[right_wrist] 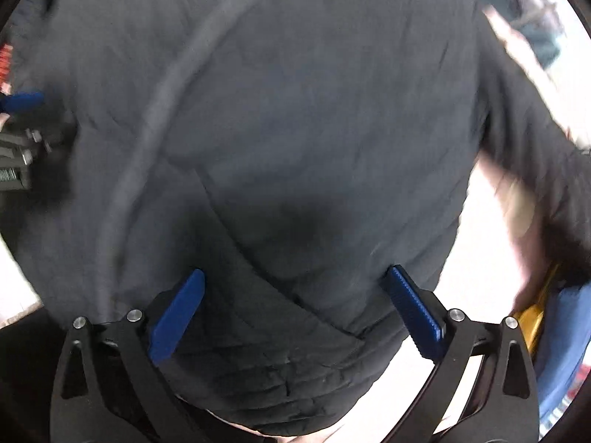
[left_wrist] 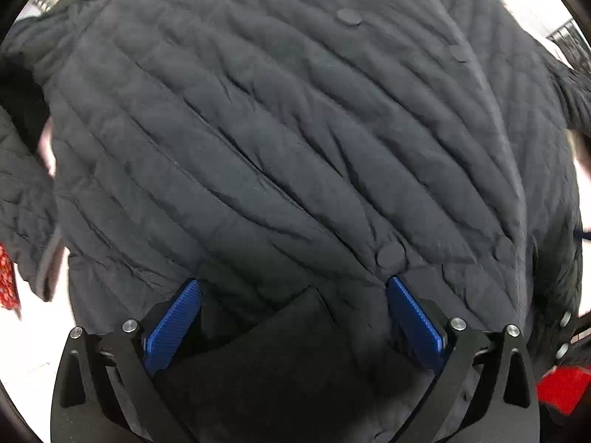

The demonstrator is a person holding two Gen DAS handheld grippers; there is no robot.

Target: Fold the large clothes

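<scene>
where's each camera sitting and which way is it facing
Left wrist: on the left gripper, looking down along its open blue fingers onto the quilted jacket and its snap buttons.
Right wrist: on the right gripper, looking down past open fingers onto the jacket, blurred; the left gripper shows at the left edge.
Shared: the jacket.

The jacket (left_wrist: 280,140) fills both views, and its outline is cut off by the round edge of each picture. In the right wrist view the jacket (right_wrist: 295,129) is blurred, so its quilting is hard to see. The surface under it is hidden almost fully. A red thing (left_wrist: 563,387) at the lower right and a yellow thing (right_wrist: 532,317) are too cut off to name.
</scene>
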